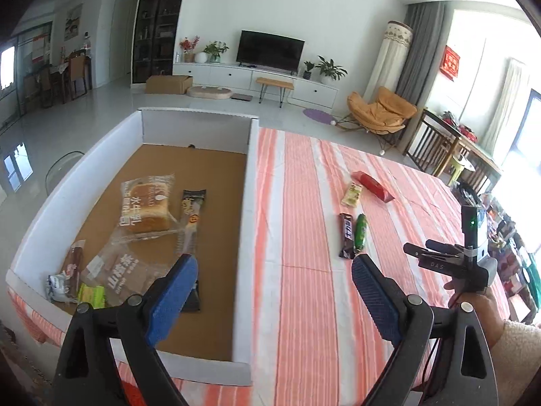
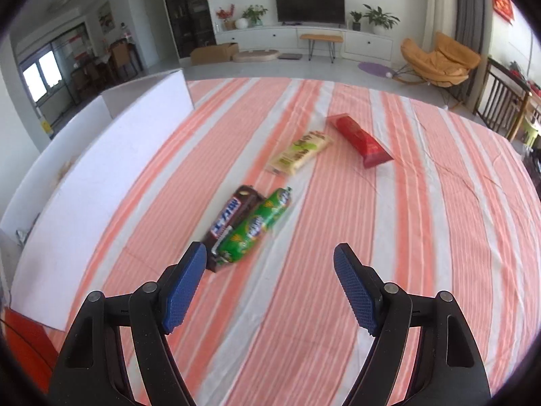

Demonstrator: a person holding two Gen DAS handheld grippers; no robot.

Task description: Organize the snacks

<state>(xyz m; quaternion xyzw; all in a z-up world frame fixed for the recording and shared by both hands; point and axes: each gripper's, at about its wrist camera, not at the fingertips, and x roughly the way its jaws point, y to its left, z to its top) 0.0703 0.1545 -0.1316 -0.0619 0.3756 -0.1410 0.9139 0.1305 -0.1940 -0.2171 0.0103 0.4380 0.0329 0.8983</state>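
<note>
While the left gripper (image 1: 274,291) hangs over the near wall of the white box (image 1: 248,209), its jaws stand wide apart with nothing between them, one blue pad over the brown floor of the box and the other over the striped cloth (image 1: 304,304) on the counter. Six packets lie inside, by my count: a sliced loaf in clear wrap (image 1: 147,204), a long black stick pack (image 1: 191,233), a clear bread bag (image 1: 123,270) near the front, a brown bar (image 1: 72,264), a small white sachet (image 1: 55,286) and a yellow-green packet (image 1: 92,296). Outside, four snacks wait on the cloth, and the right gripper (image 1: 436,258) shows at the edge, held in a hand (image 1: 473,301).

From the right wrist view the right gripper (image 2: 270,284) also has its jaws spread wide and empty, aimed down at the nearest pair: a brown chocolate bar (image 2: 233,218) and a green sausage pack (image 2: 258,225), touching side by side. Farther off lie one pale yellow packet (image 2: 301,152) and one red pack (image 2: 360,140). As I judge it, the next pick is that near pair; the jaws should straddle one packet across its narrow width, or the neighbour gets dragged along.
</note>
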